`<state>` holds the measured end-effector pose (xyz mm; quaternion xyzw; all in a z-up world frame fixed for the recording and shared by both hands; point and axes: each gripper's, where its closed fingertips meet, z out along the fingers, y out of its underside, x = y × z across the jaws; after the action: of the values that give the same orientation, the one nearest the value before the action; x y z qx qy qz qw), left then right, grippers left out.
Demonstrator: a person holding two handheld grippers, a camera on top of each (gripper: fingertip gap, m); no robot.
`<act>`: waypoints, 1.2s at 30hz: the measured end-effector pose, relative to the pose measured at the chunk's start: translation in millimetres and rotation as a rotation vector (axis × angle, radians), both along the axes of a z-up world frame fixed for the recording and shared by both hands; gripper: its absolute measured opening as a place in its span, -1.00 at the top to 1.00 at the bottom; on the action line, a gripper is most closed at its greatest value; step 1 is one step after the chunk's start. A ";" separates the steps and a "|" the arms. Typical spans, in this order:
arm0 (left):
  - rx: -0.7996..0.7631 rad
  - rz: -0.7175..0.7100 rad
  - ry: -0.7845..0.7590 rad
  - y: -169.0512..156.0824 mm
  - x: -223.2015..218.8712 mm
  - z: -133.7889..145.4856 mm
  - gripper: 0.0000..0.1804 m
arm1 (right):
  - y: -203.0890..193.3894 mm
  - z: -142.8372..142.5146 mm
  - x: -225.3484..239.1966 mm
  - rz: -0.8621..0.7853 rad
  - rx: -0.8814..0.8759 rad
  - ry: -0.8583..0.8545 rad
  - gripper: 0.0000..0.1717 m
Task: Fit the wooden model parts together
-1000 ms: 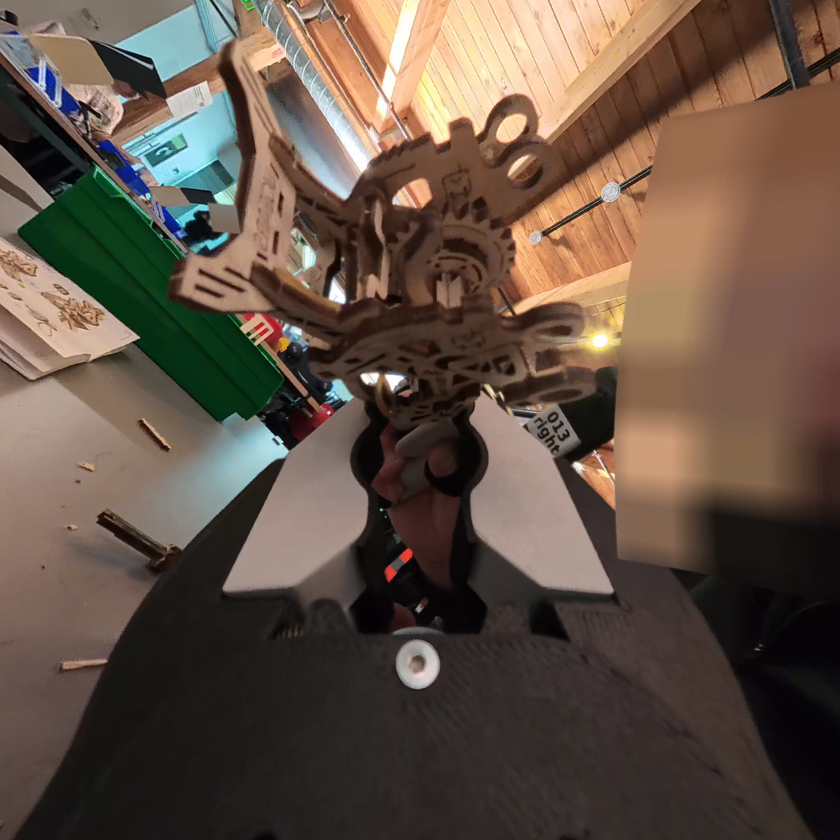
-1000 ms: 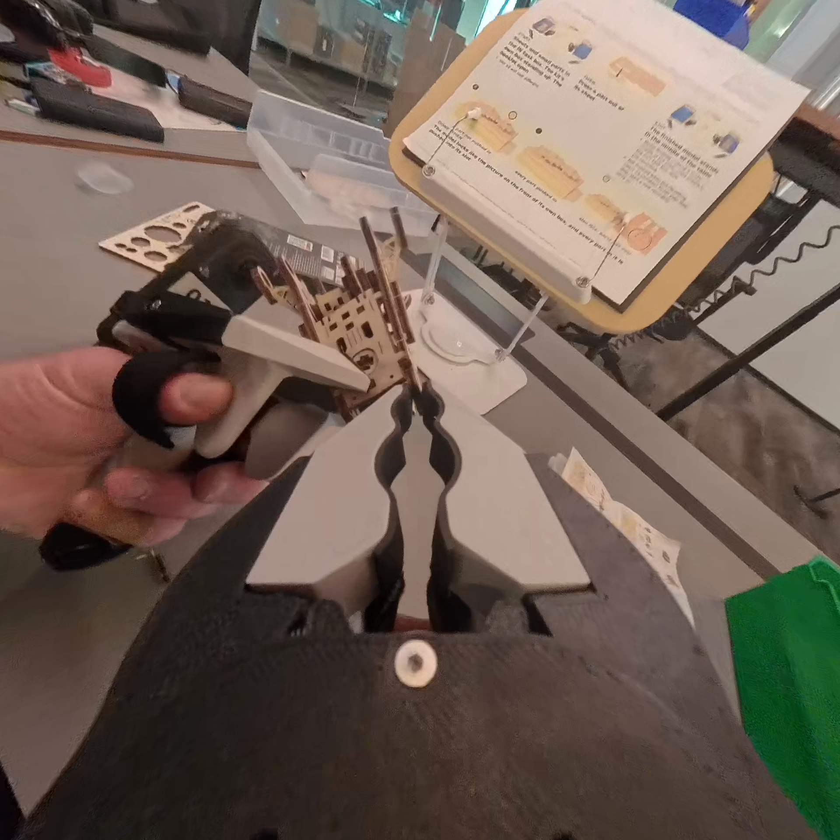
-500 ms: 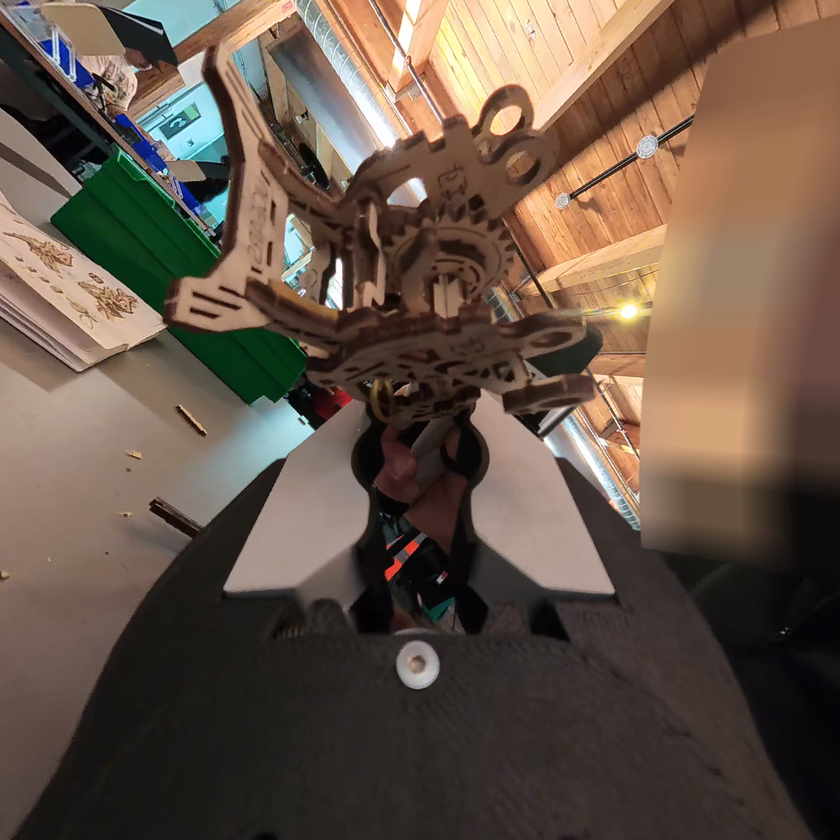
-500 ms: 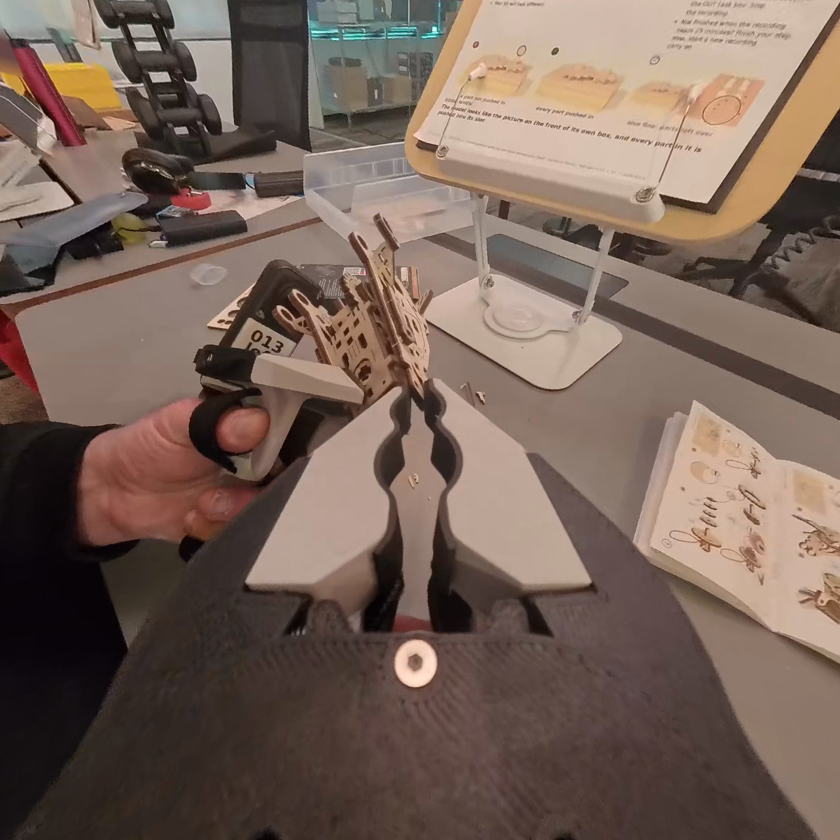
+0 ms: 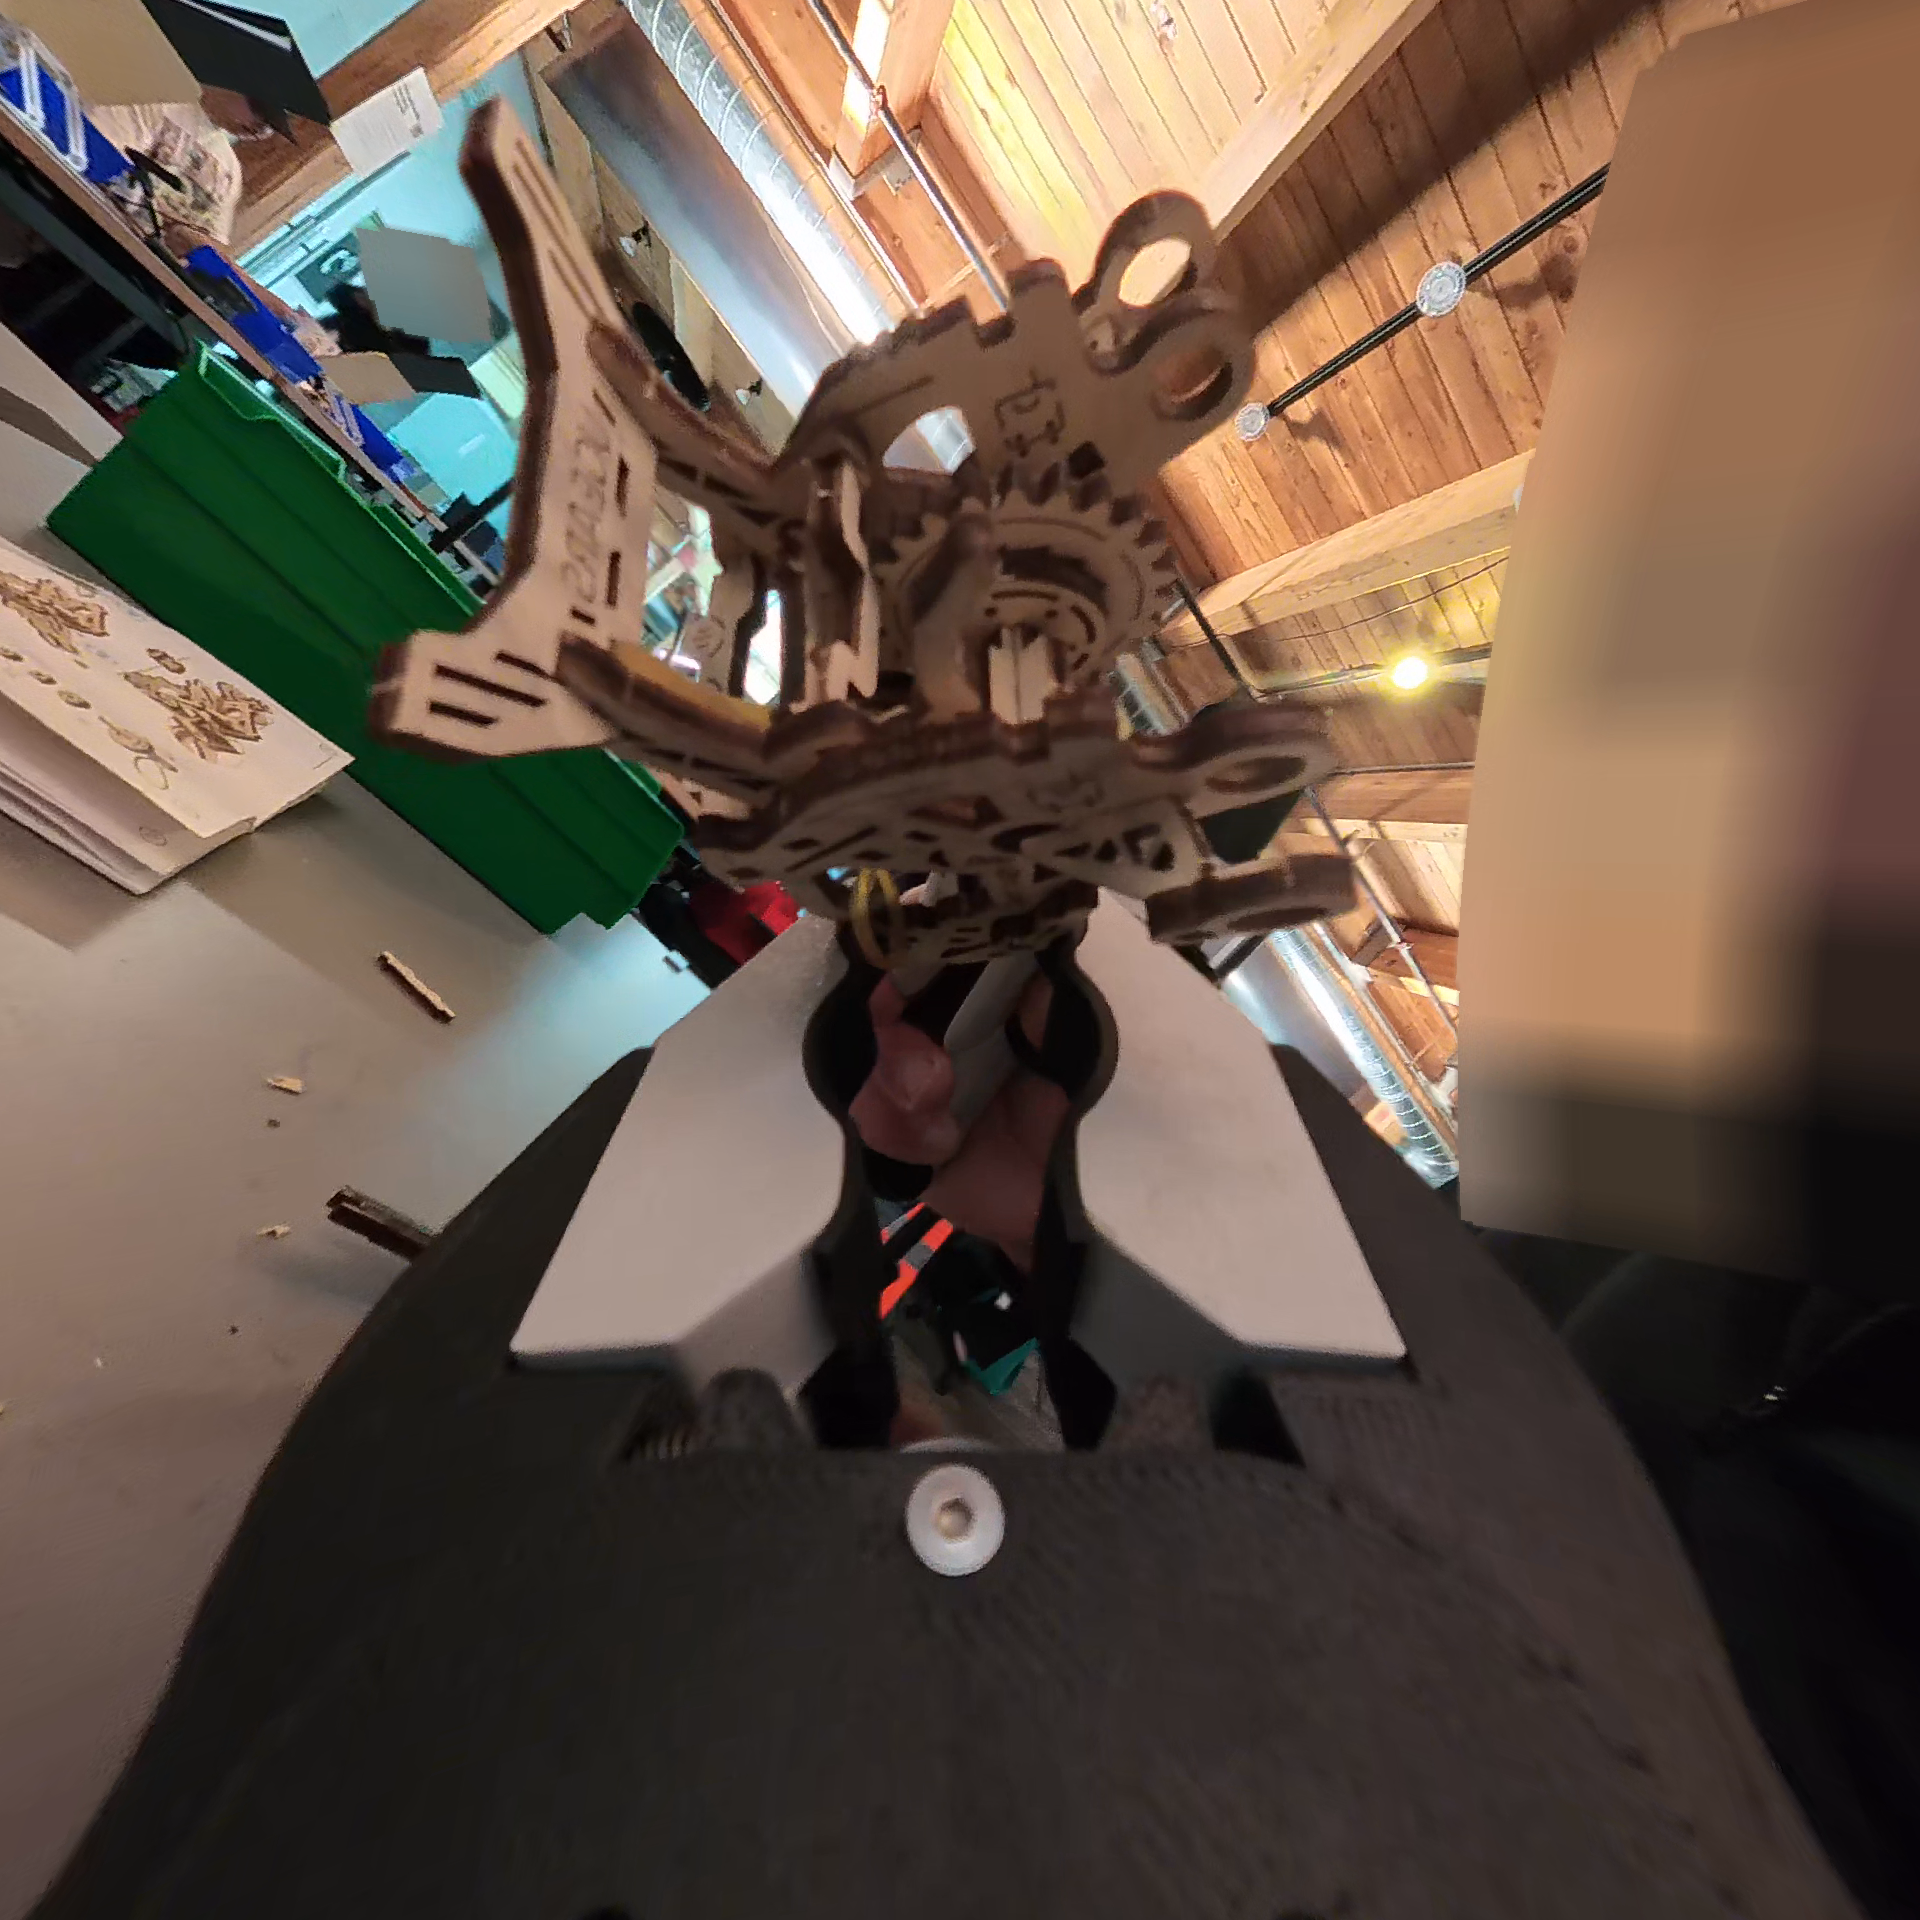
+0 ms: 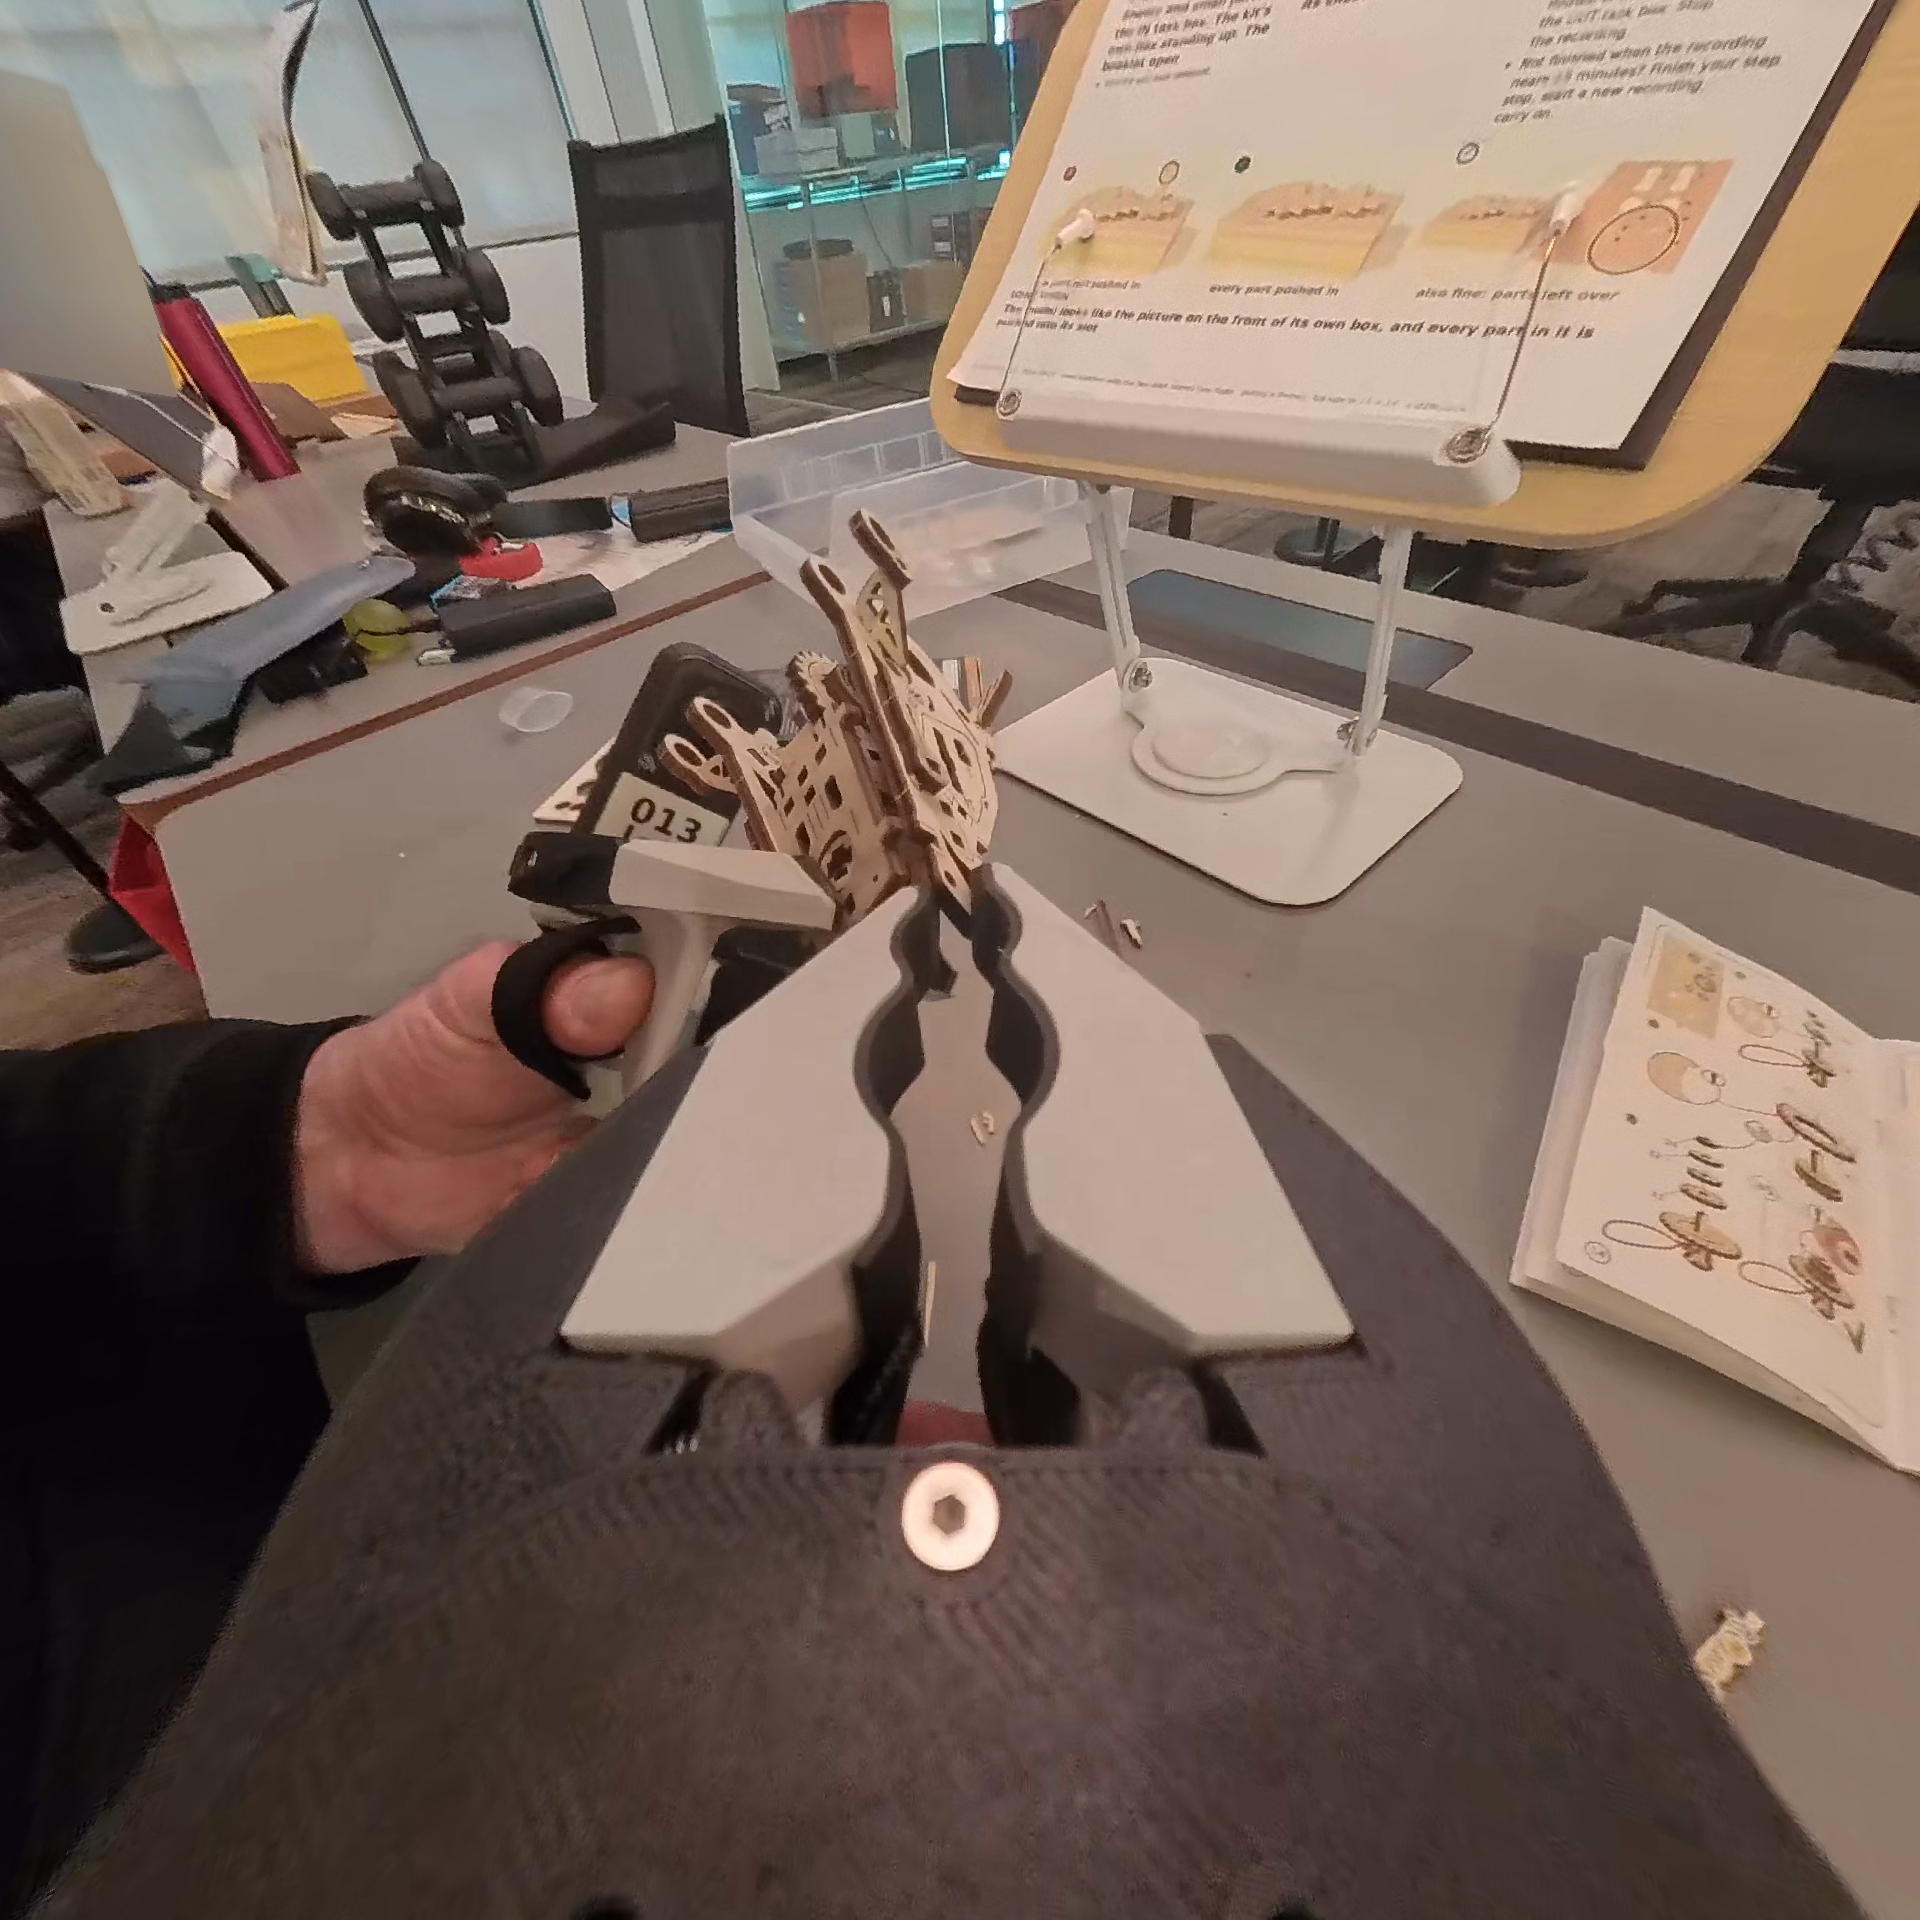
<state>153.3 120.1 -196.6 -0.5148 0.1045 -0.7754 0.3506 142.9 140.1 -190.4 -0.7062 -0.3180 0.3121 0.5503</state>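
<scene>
My left claw [image 5: 961, 940] squeezes the bottom of the wooden model [image 5: 914, 644], which sticks up toward twelve o'clock. My right claw [image 6: 954, 909] is pinched on a thin edge of the same model, low down. The open booklet [image 6: 1745, 1164] lies at three o'clock on the grey table [image 6: 1403, 1039].

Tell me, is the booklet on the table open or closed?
Open. The booklet lies flat on the table, an illustrated page facing up.
</scene>
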 end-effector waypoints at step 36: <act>0.309 -0.124 0.132 -27.4 13.7 17.3 0.70 | -26.5 39.1 -13.5 0.370 0.035 -0.123 0.77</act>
<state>166.9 92.8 -179.4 -0.4969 0.2768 -0.7347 0.3697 129.4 113.7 -151.3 -0.6436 -0.4808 0.3588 0.4753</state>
